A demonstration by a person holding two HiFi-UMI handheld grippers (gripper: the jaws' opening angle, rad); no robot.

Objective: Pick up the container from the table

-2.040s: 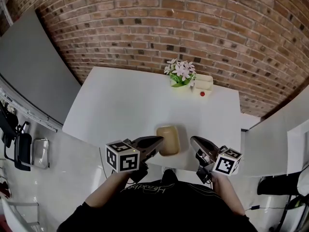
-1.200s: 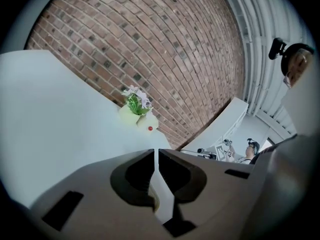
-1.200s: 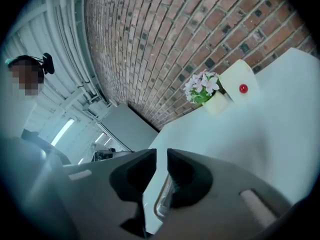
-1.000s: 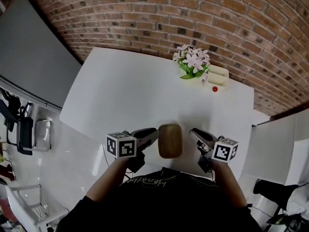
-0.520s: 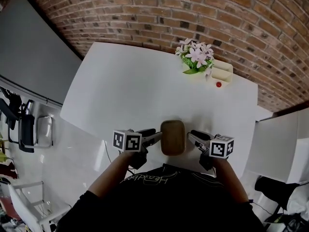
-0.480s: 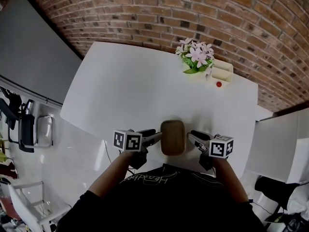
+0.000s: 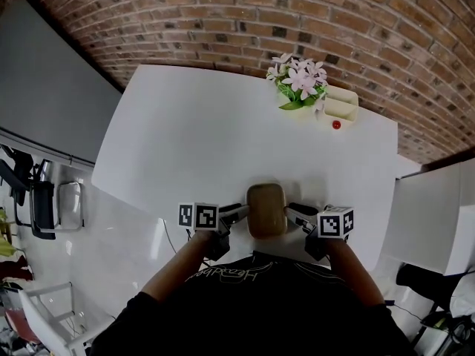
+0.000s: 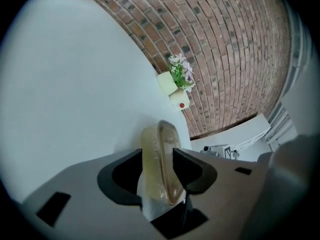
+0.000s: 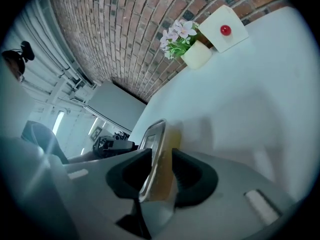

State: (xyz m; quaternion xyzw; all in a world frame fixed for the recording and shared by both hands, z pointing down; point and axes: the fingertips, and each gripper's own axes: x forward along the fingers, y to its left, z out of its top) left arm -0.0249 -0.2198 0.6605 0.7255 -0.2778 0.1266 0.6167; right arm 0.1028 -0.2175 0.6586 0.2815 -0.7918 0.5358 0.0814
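A tan, rounded container [image 7: 266, 208] with a clear lid rests on the white table [image 7: 185, 139], close to its near edge. My left gripper [image 7: 239, 212] is at the container's left end and my right gripper [image 7: 295, 212] at its right end. In the left gripper view the container's [image 8: 162, 171] rim lies between the wide-spread jaws of the left gripper [image 8: 157, 156], with a gap on one side. The right gripper [image 9: 161, 160] likewise straddles the container's [image 9: 165, 149] other end with its jaws spread. Neither pair of pads visibly presses on it.
A pot of pink flowers [image 7: 299, 80] and a cream box [image 7: 343, 107] beside a small red thing [image 7: 336, 124] stand at the table's far right corner, against the brick wall [image 7: 245, 21]. A chair [image 7: 63, 206] stands on the floor at the left.
Both grippers have come down and closed in on the container's two ends, and their jaws have spread wider. The container has stayed where it was on the table.
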